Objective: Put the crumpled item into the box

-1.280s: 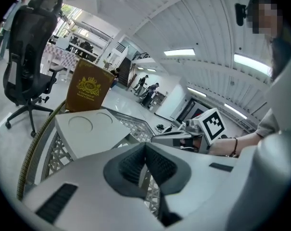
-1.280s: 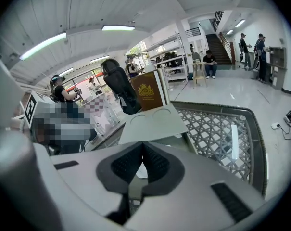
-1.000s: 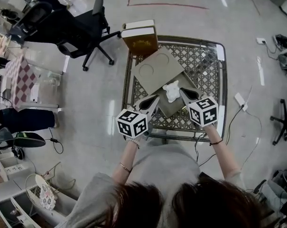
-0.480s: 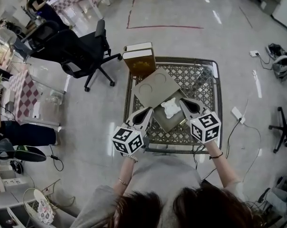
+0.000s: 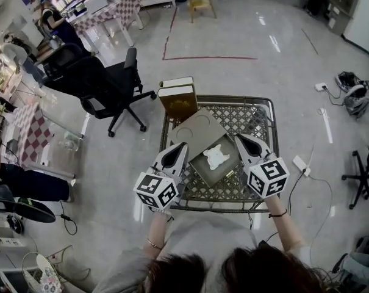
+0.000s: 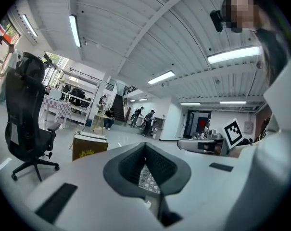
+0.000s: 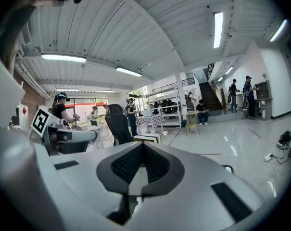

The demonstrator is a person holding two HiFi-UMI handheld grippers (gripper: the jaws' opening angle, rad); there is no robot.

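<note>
On the lattice-topped table (image 5: 266,112) an open cardboard box (image 5: 202,171) lies with its lid (image 5: 196,132) swung back flat on its far left side. The crumpled white paper (image 5: 216,157) rests inside the box, near the middle of its floor, with nothing touching it. The left gripper (image 5: 183,145) hangs just left of the box, its claw pressed together on nothing, as its own view (image 6: 145,147) confirms. The right gripper (image 5: 237,137) hangs just right of the box, likewise pinched shut and empty (image 7: 143,147). Both tips point away from the person, over the box's edges. Beyond the lid stands a brown carton (image 5: 179,98) with a white top. Farther left of the box is a black office chair (image 5: 102,81).
</note>
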